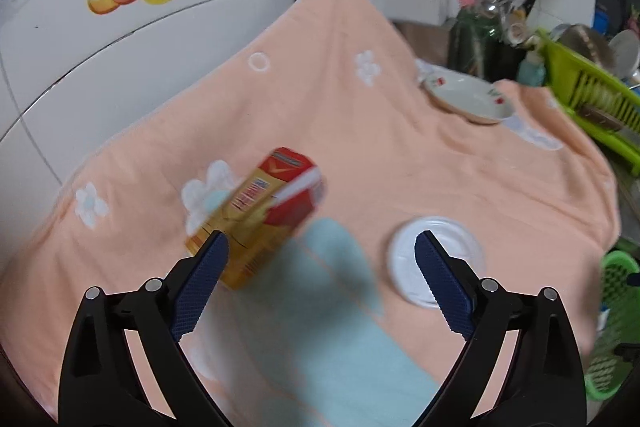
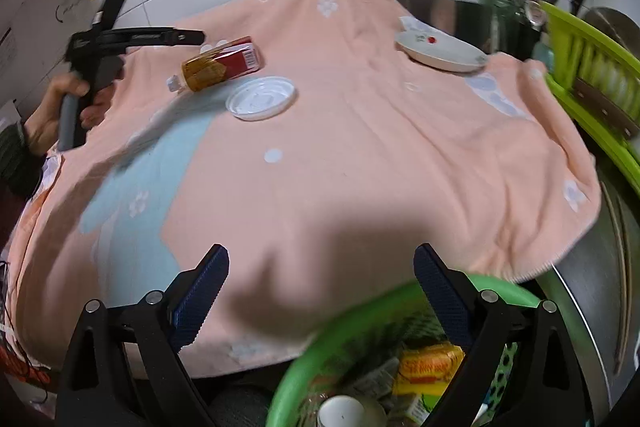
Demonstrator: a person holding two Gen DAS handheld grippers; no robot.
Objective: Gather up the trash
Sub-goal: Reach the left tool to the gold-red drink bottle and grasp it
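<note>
No legible txt: print on drink carton point(image 1: 256, 211) and yellow wrapper point(image 2: 430, 367) too blurred.

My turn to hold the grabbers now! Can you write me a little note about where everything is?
Left gripper: open, empty, close above the lying red-and-yellow bottle.
Right gripper: open, empty, over the green basket.
On the peach towel: the bottle and, beside it, a white plastic lid.
Done: wrappers and a white cup already in the basket.
Left: bottle and lid. The flowered dish is probably not trash.
</note>
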